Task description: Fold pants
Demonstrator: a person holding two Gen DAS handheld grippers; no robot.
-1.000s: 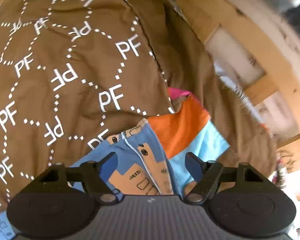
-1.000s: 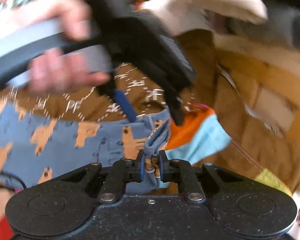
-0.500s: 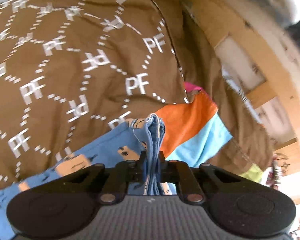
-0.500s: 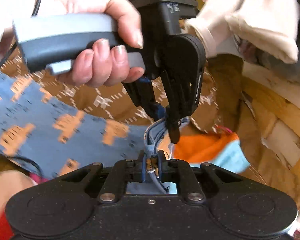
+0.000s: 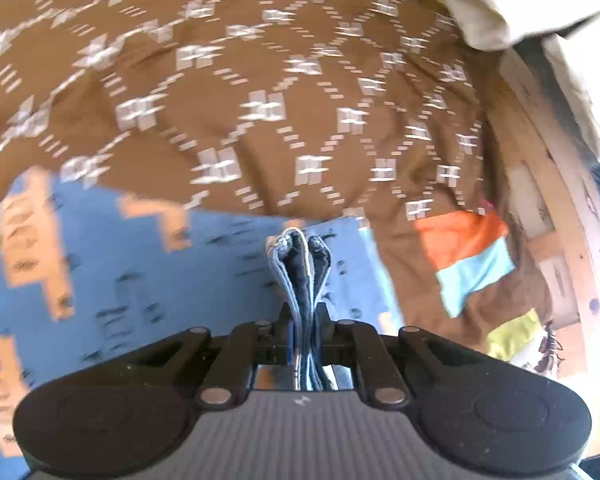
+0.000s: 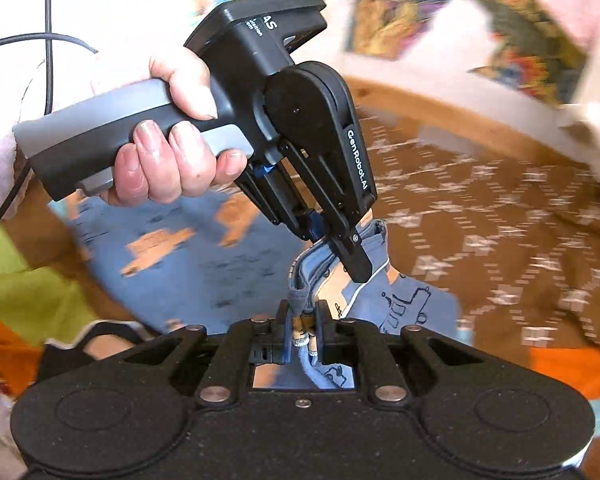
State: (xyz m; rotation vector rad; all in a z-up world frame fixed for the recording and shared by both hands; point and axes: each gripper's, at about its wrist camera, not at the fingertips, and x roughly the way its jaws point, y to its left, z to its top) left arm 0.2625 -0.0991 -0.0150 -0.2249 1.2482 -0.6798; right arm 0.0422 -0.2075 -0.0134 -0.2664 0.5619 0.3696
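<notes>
The pants (image 5: 148, 276) are blue with orange animal prints and lie spread on a brown patterned bedspread (image 5: 236, 92). My left gripper (image 5: 304, 322) is shut on a bunched fold of the blue waistband that stands up between its fingers. In the right wrist view my right gripper (image 6: 303, 326) is shut on another bunch of the same pants (image 6: 204, 256), drawstring tips showing between its pads. The left gripper (image 6: 350, 264), held by a hand (image 6: 168, 152), pinches the cloth just beyond the right one. Both grips sit close together.
The brown bedspread (image 6: 500, 240) covers the bed, with an orange and light blue patch (image 5: 466, 256) at its right side. A wooden bed frame (image 5: 548, 216) runs along the right. Pale cloth (image 5: 496, 8) hangs at the upper right. A black cable (image 6: 48, 40) trails at left.
The left gripper went from open above the pants to shut on the waistband. Both grippers then swept sideways, dragging the pants across the bedspread, away from the orange patch.
</notes>
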